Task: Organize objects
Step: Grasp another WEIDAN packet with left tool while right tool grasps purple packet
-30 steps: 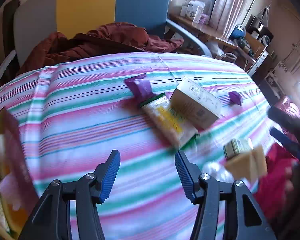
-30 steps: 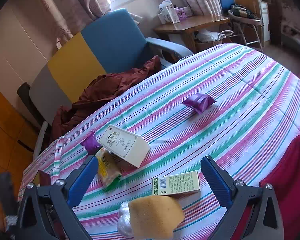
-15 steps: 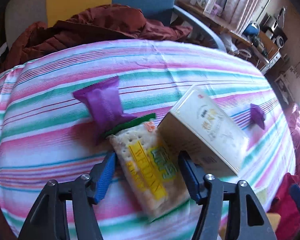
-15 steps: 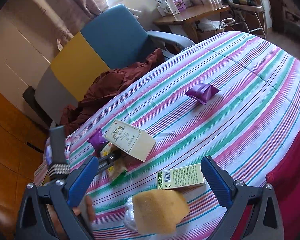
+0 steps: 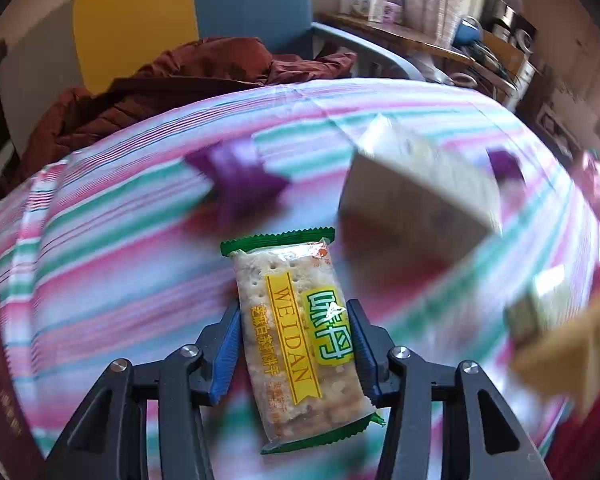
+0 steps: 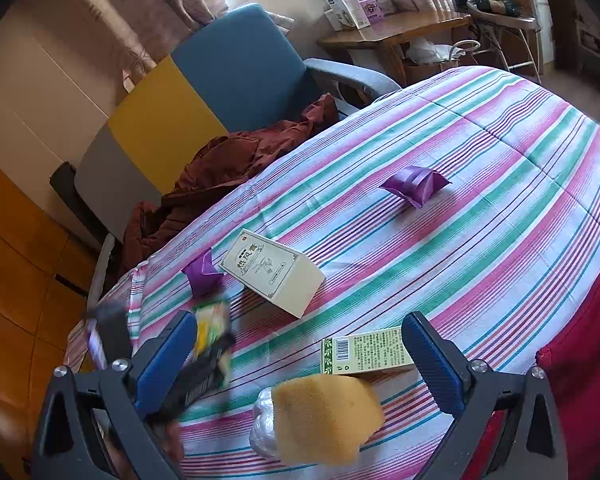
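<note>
While its jaws are closing, the left hand-held gripper (image 5: 294, 342) is squeezing the green-edged clear plastic cracker packet (image 5: 300, 340) mid-length between its pads; light, crinkly, breakable, so gently.

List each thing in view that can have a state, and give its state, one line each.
Left tool: jaws closing, pads against the cracker packet.
Cracker packet: sealed, held between the pads.
Right tool: open, nothing between its jaws.
Cream box: closed, lying on its side.
Green box: closed, lying flat.
Sponge: resting on a plastic wrapper.
</note>
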Demonstrator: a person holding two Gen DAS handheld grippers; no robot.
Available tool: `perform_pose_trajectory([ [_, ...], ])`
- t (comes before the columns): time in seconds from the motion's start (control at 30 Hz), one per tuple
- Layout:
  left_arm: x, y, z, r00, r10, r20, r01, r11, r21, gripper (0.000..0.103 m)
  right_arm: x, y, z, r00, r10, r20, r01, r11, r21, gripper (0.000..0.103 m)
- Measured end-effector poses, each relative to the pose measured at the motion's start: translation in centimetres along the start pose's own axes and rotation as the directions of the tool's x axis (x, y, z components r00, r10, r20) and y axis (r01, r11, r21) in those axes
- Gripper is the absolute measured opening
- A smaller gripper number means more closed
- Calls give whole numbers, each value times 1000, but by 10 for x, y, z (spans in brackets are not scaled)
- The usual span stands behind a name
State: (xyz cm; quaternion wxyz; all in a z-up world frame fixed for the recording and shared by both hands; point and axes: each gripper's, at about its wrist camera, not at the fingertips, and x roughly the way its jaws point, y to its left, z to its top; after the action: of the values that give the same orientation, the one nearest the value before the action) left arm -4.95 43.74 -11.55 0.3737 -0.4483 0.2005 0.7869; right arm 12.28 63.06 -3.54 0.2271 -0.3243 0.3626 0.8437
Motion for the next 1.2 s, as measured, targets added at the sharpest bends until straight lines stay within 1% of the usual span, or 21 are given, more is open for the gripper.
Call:
perform_pose_trajectory([
  [0.03, -9, 3, -15, 1000, 6, 13, -6, 1000, 7, 50, 0, 1, 0, 1000, 3, 0, -3, 1000, -4, 103],
  [0.13, -29, 11, -47, 999, 1, 37, -2, 1000, 12, 50, 0, 7, -1, 1000, 28, -2, -28, 999, -31, 103],
  [0.23, -46, 17, -72, 998, -5, 62, 4, 1000, 16, 50, 2, 22, -5, 998, 57, -11, -58, 994, -96, 103],
  [0.3, -50, 20, -79, 997, -13, 78, 12, 1000, 10, 50, 4, 35, -9, 997, 68, -27, -71, 986, -153, 103],
  [0.4, -50, 22, -80, 996, -18, 90, 17, 1000, 8, 50, 8, 54, -13, 995, 78, -55, -88, 971, -224, 103],
  [0.47, -50, 21, -80, 995, -17, 102, 15, 1000, 17, 50, 11, 72, -11, 991, 100, -86, -120, 953, -278, 103],
  [0.53, -50, 23, -82, 993, -34, 113, 34, 999, 8, 50, 20, 95, -4, 986, 112, -122, -147, 931, -334, 103],
  [0.63, -51, 26, -84, 991, -51, 121, 51, 999, -2, 50, 47, 138, 8, 982, 94, -166, -160, 878, -450, 101],
  [0.73, -50, 28, -84, 990, -62, 129, 64, 998, -10, 50, 86, 167, 21, 978, 40, -205, -143, 844, -517, 93],
  [0.77, -50, 29, -84, 989, -68, 133, 71, 997, -14, 50, 104, 178, 26, 977, 9, -214, -128, 825, -550, 91],
  [0.83, -50, 30, -85, 987, -79, 139, 83, 996, -23, 50, 130, 191, 33, 972, -45, -230, -102, 801, -590, 88],
  [0.87, -50, 30, -84, 987, -79, 141, 84, 996, -23, 50, 150, 198, 34, 967, -90, -239, -79, 784, -616, 87],
  [0.93, -50, 30, -85, 986, -78, 146, 82, 996, -22, 50, 180, 201, 36, 956, -158, -249, -36, 774, -632, 87],
  [0.97, -49, 30, -85, 986, -79, 147, 83, 996, -22, 50, 200, 200, 36, 943, -200, -267, -16, 773, -634, 84],
  [1.0, -49, 30, -85, 985, -82, 149, 87, 996, -24, 50, 211, 198, 36, 934, -227, -277, -3, 770, -638, 82],
  [1.03, -49, 31, -85, 985, -85, 151, 90, 996, -26, 50, 221, 195, 35, 925, -252, -285, 10, 765, -644, 73],
  [1.07, -49, 31, -85, 985, -86, 152, 91, 995, -27, 50, 230, 193, 33, 917, -271, -291, 20, 763, -647, 53],
  [1.1, -49, 31, -85, 984, -87, 153, 92, 995, -27, 50, 234, 191, 32, 915, -275, -297, 20, 764, -645, 41],
  [1.13, -48, 31, -85, 984, -87, 155, 92, 995, -27, 50, 234, 190, 31, 915, -270, -299, 16, 766, -642, 35],
  [1.2, -48, 31, -84, 983, -92, 157, 97, 995, -26, 50, 225, 189, 28, 924, -248, -290, 3, 764, -645, 34],
])
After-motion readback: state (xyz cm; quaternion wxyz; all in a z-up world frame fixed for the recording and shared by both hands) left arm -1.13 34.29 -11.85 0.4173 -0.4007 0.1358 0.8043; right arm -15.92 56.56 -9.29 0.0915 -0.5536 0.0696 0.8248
